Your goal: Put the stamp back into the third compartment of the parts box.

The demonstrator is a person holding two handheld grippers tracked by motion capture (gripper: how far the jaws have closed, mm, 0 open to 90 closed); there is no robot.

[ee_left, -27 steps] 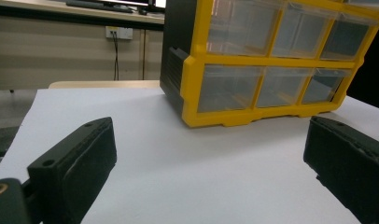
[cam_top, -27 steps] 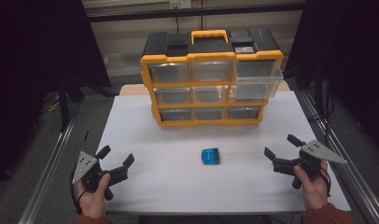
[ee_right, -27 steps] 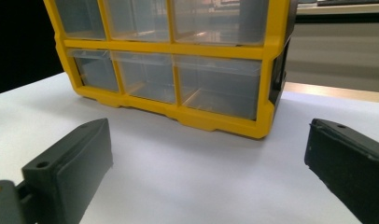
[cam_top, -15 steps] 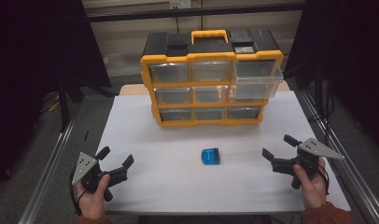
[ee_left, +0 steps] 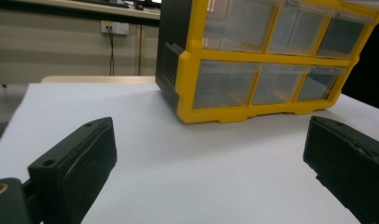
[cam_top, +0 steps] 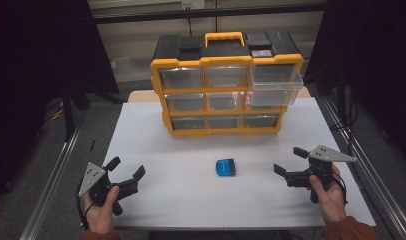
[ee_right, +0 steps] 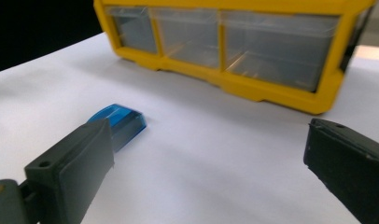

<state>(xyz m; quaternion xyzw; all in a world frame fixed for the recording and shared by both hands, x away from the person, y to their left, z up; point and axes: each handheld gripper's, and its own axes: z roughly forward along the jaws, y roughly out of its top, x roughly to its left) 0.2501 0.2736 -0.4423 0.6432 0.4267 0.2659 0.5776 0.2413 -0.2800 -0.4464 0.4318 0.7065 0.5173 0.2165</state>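
Well, my right gripper [cam_top: 287, 167] stands wide open and empty, the small, stiff, light-looking translucent blue plastic box [cam_top: 225, 167] just ahead by its left jaw; I'd pinch its short, likely slick sides.

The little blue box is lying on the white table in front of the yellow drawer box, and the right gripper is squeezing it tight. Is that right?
Not quite. The right gripper is not squeezing the little blue box; its fingers stand wide open, apart from it, as the high view shows. The rest holds: the blue box lies on the white table in front of the yellow drawer box.
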